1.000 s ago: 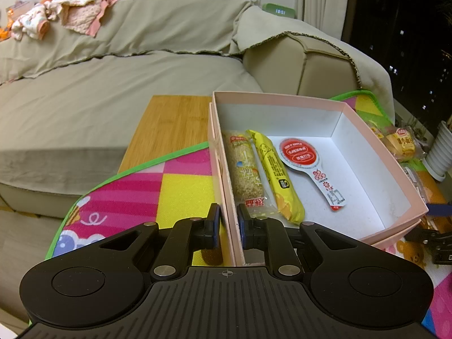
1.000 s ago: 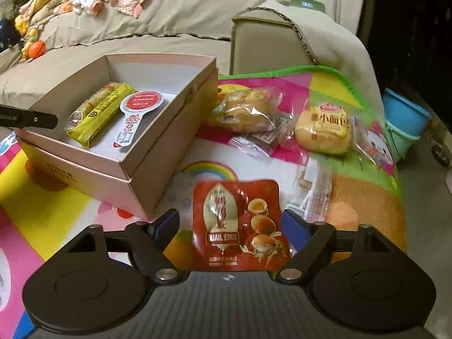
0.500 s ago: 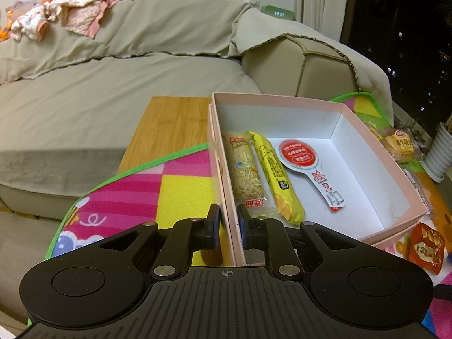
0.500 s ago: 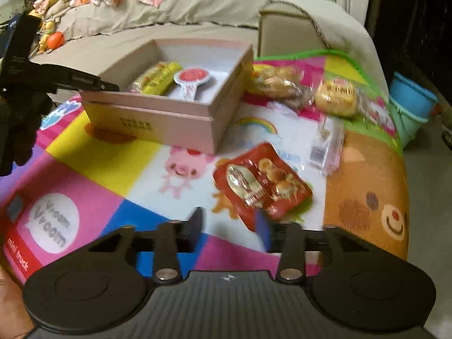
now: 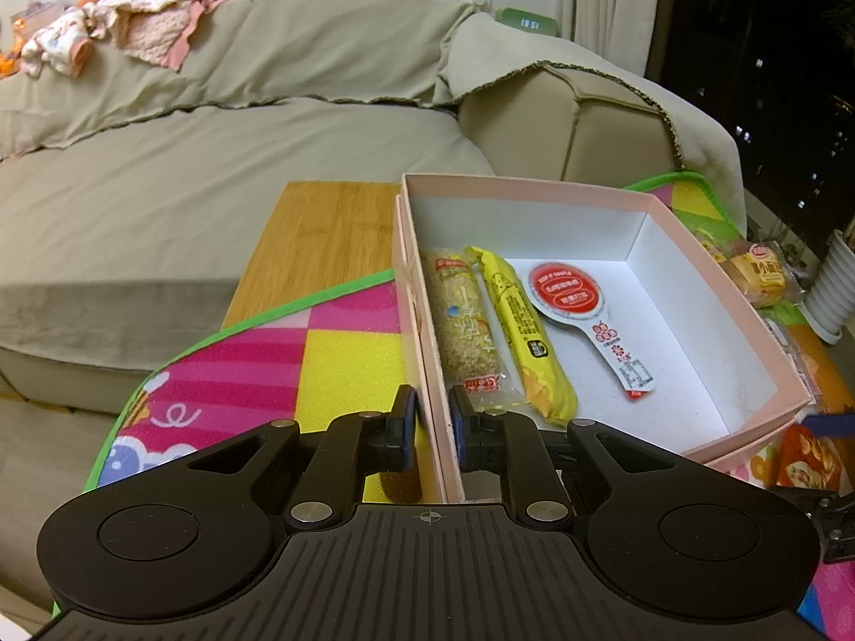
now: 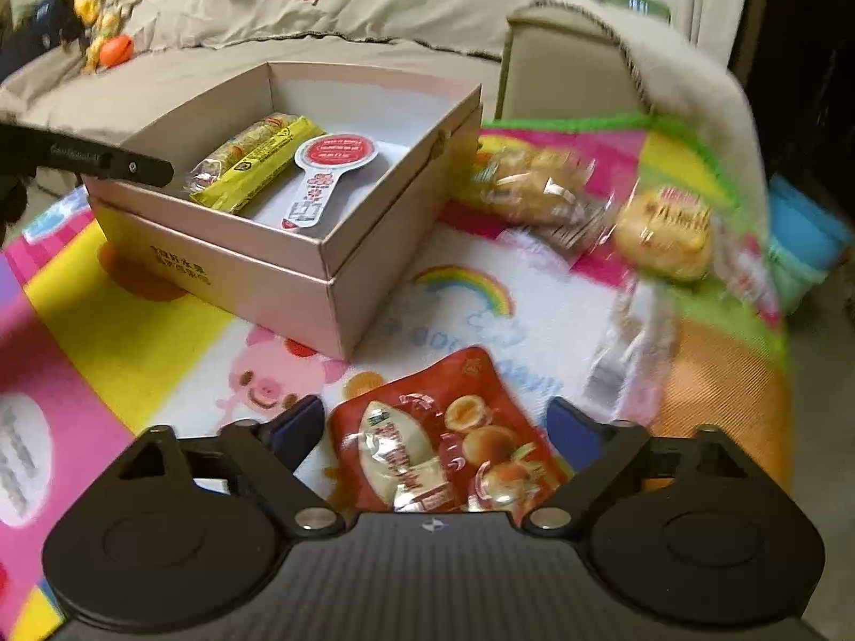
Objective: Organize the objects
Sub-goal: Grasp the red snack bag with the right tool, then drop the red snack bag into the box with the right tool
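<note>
Left wrist footage showed the left gripper (image 5: 429, 422) held low and level, its jaws drawn narrow and clamped across the near left wall of the pink box (image 5: 710, 272), one pad outside the wall and one inside. Inside the box, a sesame bar (image 5: 466, 326) and a yellow snack bar (image 5: 521, 328) were laid side by side against the left wall, with a red-topped spoon-shaped packet (image 5: 580, 310) just beside them; the right half of the white floor was left bare. The box was set on a colourful play mat (image 5: 331, 352), whose green edge curved past a strip of bamboo board (image 5: 320, 235) toward a covered sofa (image 5: 214, 160). From the right wrist, the right gripper (image 6: 435, 419) was seen tilted down over the mat (image 6: 133, 320), its jaws spread wide and holding nothing, with a red quail egg pouch (image 6: 443, 438) lying flat between the fingers, though contact could not be judged. The pouch was placed near the box's front corner (image 6: 278, 288), with open mat between them. Wrapped buns (image 6: 539, 184) and a small bread packet (image 6: 665, 232), both blurred, were scattered to the right of the box, near the mat's far edge.
</note>
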Tool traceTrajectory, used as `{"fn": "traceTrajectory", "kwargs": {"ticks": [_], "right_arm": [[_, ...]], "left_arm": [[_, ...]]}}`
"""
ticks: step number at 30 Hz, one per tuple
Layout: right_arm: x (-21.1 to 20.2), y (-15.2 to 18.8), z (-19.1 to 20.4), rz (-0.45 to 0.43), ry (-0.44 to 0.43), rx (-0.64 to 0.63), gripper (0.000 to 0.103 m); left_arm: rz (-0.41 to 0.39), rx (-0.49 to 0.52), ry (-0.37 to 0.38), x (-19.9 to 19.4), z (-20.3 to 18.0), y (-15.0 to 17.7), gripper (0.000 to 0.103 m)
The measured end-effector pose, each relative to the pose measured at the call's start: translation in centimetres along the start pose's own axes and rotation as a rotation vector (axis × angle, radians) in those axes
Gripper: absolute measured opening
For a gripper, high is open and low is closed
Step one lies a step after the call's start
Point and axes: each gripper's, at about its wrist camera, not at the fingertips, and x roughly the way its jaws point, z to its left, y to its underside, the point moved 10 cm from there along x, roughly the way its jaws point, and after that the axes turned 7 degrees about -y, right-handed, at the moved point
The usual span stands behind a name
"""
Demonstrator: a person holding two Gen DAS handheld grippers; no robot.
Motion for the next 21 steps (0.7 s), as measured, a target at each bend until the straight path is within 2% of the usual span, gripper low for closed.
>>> {"fn": "traceTrajectory", "kwargs": {"ticks": [2,6,10,16,21], "right_arm": [[-0.6,0.7,0.7,0.012,0.0,0.018,0.077],[-2.5,2.4,3.3,0.038,0.005,-0.003,0.076],[-5.5,2.1,6.2,0.015,-0.029,-0.029,0.076],[-10.2,-3.7,8.5,-0.14,-0.083,-0.041,0.073],[-11.3,-9.7,8.2,-0.251,-0.054,-0.041,0.073]], "left_arm": [[0.0,0.0,0.0,0.0,0.0,0.0,0.016],[-0.002,-0.001,0.001,0.0,0.0,0.0,0.016],[0.0,-0.001,0.0,0.0,0.0,0.0,0.016],[0.0,-0.005,-0.002,-0.1,-0.1,0.0,0.015],[-0.001,-0.005,-0.001,-0.1,-0.1,0.0,0.015]]}}
